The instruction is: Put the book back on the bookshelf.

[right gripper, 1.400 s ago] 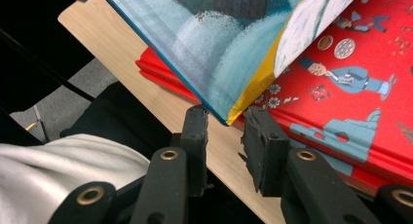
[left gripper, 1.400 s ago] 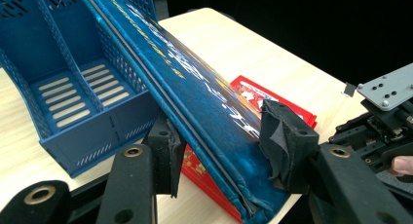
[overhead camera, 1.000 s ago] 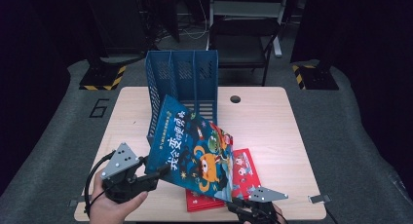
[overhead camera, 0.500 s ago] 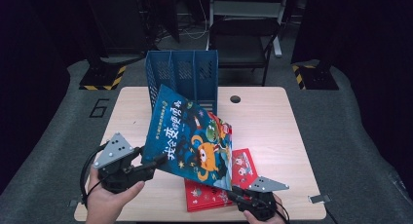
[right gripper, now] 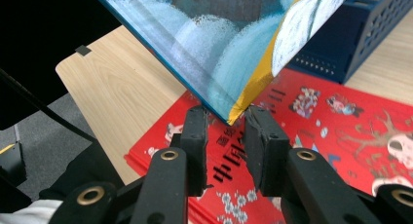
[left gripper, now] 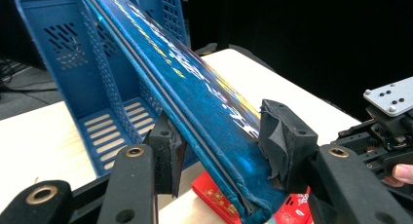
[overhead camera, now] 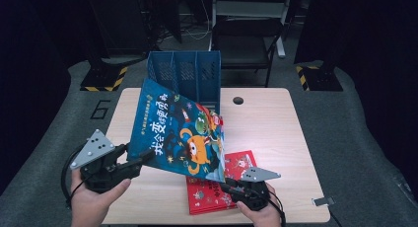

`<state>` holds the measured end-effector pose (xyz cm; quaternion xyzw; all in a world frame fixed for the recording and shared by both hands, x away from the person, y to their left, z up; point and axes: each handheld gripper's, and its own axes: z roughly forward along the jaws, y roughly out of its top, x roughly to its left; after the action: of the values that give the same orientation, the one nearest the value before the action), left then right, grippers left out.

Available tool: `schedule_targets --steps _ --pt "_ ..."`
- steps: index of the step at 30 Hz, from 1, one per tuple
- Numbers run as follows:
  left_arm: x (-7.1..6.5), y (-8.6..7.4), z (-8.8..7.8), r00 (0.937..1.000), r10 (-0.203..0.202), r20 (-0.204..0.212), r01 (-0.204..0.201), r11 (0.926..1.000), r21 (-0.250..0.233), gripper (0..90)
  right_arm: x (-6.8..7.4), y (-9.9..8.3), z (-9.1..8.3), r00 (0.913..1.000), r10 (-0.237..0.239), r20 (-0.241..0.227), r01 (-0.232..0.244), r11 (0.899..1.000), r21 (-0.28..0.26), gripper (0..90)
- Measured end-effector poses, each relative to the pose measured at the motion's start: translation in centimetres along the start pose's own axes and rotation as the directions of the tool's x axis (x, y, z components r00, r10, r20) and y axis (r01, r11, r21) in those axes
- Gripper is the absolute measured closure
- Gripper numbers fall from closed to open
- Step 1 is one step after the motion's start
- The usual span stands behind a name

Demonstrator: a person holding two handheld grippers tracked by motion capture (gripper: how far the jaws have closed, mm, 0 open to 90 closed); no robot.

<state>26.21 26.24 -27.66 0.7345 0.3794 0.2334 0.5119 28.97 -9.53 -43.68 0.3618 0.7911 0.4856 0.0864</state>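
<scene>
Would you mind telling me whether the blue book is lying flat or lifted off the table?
Lifted and tilted: the blue book hangs above the red book, its corners between both grippers' jaws.

A file rack [overhead camera: 185, 76] stands upright at the back edge of the table [overhead camera: 286, 138], left of the table's middle. In front of the file rack, a large book [overhead camera: 180, 133] is held tilted above the table, its upper corner against the rack's front, with the left gripper [overhead camera: 129, 164] at the book's near left corner and the right gripper [overhead camera: 227, 187] at its near right corner. Under the book's right part, farther from the rack, a stack of books [overhead camera: 236, 187] lies flat on the table near its front edge.
</scene>
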Motion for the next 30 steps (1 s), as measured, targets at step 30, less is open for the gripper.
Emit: schedule_targets --steps 30 --pt "4.7 -1.2 -3.8 0.9915 -0.088 -0.096 0.084 0.9953 -0.048 53.7 1.7 4.3 5.7 0.9943 -0.072 -0.079 0.073 0.997 0.015 71.0"
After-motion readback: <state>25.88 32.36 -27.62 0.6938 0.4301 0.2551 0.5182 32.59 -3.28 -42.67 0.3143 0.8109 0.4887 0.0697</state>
